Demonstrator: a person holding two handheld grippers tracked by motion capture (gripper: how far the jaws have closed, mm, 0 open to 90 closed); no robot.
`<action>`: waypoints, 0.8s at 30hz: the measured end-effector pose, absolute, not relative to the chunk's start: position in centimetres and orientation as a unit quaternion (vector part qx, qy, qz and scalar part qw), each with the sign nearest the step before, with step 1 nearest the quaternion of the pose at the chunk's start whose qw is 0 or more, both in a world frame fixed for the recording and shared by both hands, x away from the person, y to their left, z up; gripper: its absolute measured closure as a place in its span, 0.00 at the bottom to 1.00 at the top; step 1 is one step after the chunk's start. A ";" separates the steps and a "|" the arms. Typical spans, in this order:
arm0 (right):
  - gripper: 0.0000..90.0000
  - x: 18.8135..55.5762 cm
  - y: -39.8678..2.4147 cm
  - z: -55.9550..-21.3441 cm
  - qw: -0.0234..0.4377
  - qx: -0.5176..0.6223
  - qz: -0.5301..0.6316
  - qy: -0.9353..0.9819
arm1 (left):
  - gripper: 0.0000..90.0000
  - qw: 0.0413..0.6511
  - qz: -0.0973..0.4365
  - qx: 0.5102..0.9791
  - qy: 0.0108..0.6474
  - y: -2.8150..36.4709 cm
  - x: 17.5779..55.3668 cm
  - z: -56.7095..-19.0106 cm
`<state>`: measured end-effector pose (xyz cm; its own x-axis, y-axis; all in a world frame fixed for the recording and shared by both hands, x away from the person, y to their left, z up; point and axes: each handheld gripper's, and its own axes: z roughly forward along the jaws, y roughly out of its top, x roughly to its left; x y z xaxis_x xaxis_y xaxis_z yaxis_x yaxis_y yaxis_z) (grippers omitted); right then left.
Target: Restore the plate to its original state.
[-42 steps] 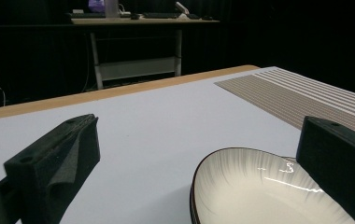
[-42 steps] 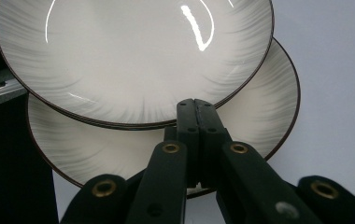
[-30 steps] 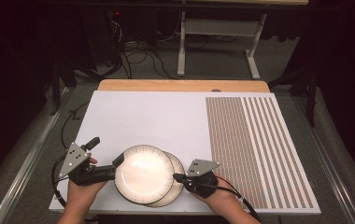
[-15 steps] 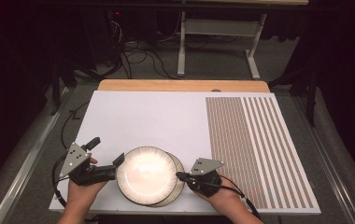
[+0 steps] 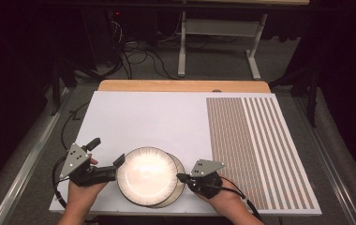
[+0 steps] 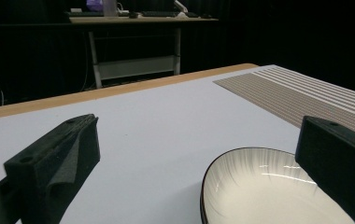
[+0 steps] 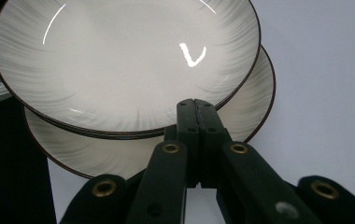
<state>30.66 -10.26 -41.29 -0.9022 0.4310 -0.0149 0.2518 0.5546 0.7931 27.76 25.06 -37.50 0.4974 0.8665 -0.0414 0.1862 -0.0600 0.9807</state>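
Near the front edge of the white surface (image 5: 148,117), seen from the high view, two plates sit stacked and offset: the upper plate (image 5: 145,174) overlaps the lower plate (image 5: 180,180). Left tool (image 5: 106,161) stands with its jaws spread wide, one tip at the upper plate's left rim, gripping nothing. Right tool (image 5: 181,177) meets the plates' right edge, its jaws closed. A striped mat (image 5: 260,150) covers the surface's right part

From the left gripper view, both jaws stand well apart, with the upper plate (image 6: 269,191) partly between them, near the right-hand jaw

From the right gripper view, the right tool (image 7: 196,106), jaws pressed together, lies over the lower plate (image 7: 255,107) with its tips at the upper plate's (image 7: 124,60) rim; whether it pinches anything cannot be told
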 end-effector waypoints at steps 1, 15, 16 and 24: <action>1.00 30.6 -10.3 -41.3 0.104 0.195 0.430 0.876 | 0.01 0.558 0.304 0.661 0.398 25.1 27.8 -37.5; 1.00 30.6 -10.6 -41.1 0.106 0.196 0.430 0.875 | 0.01 0.561 0.303 0.660 0.398 24.9 27.7 -37.5; 1.00 30.6 -10.6 -41.1 0.109 0.197 0.430 0.874 | 0.01 0.561 0.304 0.659 0.398 24.9 27.7 -37.5; 1.00 30.6 -10.8 -41.0 0.111 0.197 0.428 0.875 | 0.01 0.560 0.304 0.659 0.398 24.8 27.7 -37.6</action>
<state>30.61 -10.79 -40.99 -0.8977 0.4399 -0.0246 0.2505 0.5556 0.7928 27.74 24.83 -37.61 0.4975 0.8663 -0.0453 0.1843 -0.0545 0.9814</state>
